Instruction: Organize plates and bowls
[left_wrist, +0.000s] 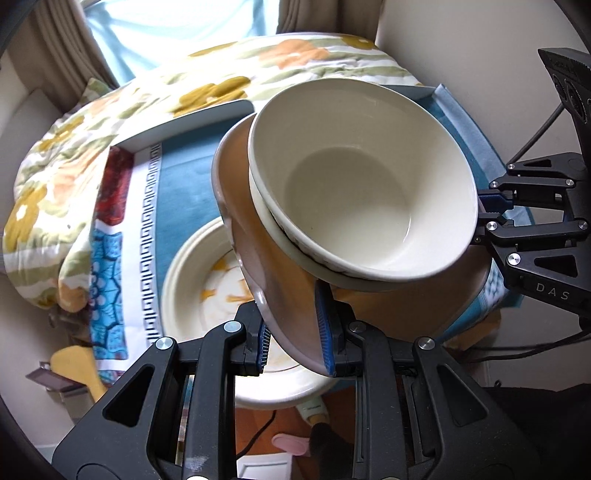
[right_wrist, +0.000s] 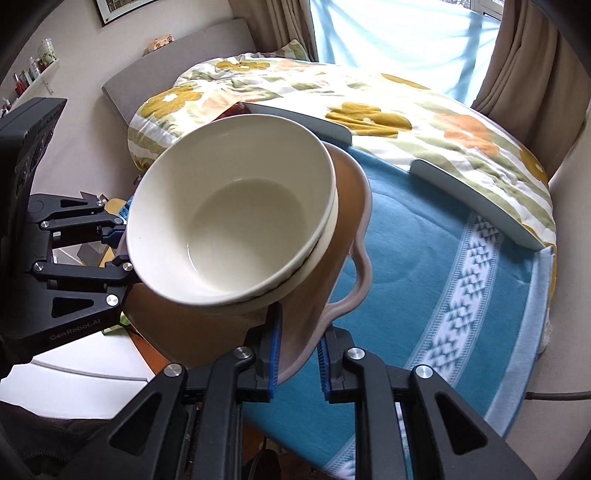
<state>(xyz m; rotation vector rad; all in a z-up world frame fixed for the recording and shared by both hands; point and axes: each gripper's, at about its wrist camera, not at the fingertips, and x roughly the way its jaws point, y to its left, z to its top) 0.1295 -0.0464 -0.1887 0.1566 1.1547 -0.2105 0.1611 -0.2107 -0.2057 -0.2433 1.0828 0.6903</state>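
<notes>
Above the blue cloth (right_wrist: 424, 258), both grippers (left_wrist: 295, 332) (right_wrist: 297, 354) pinched the tilted plate (right_wrist: 347, 206), so the bowls (right_wrist: 232, 218) could slide off.

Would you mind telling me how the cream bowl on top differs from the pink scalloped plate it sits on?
The cream bowl is deep with a smooth round rim; the pink plate is shallow with a wavy rim. The plate is clamped at opposite edges by the left gripper and right gripper; the bowl is only carried on it. The plate spreads wider than the bowl. Both are tilted and empty.
</notes>
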